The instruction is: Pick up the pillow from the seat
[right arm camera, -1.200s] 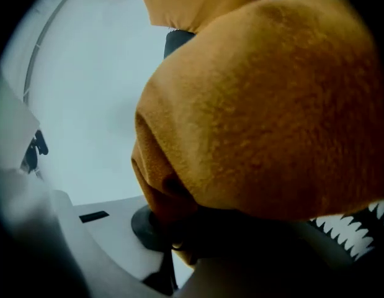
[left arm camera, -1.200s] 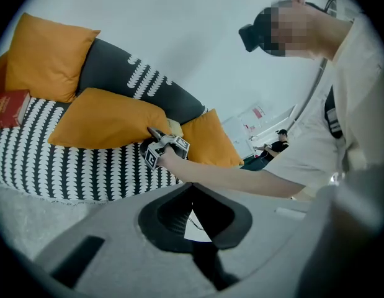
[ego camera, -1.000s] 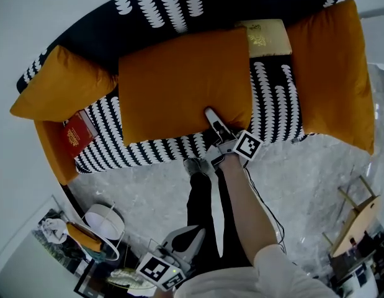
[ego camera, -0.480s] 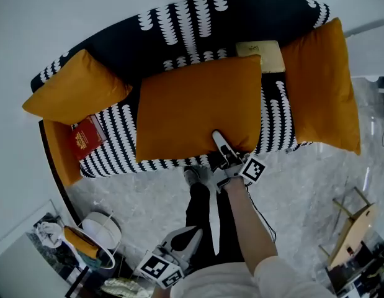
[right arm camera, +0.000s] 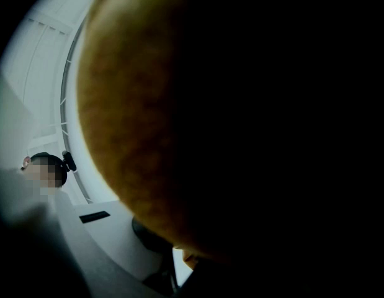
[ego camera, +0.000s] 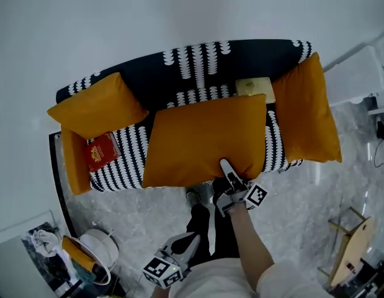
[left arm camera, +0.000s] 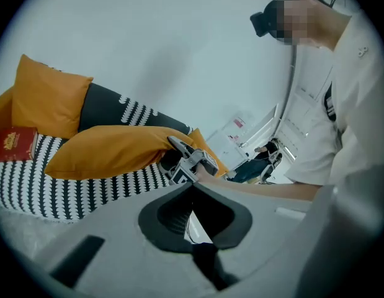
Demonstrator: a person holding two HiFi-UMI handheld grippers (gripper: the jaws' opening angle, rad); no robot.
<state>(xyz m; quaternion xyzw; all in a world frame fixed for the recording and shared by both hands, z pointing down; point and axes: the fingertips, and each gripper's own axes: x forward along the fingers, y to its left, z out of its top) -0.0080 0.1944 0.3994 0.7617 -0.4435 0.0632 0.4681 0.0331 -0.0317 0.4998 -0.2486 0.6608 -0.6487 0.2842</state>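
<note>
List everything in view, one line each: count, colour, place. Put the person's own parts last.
sofa: one, black with white pattern, against the wall
centre pillow: one, orange, front of the seat
left pillow: one, orange, sofa's left end
right pillow: one, orange, sofa's right end
book: one, red, seat beside the left pillow
flat item: one, beige, behind the centre pillow
stool: one, pale wood, floor lower right
round object: one, white, floor lower left
right gripper: one, grey, shut on the centre pillow's front edge
left gripper: one, grey, shut, empty, off the sofa
</note>
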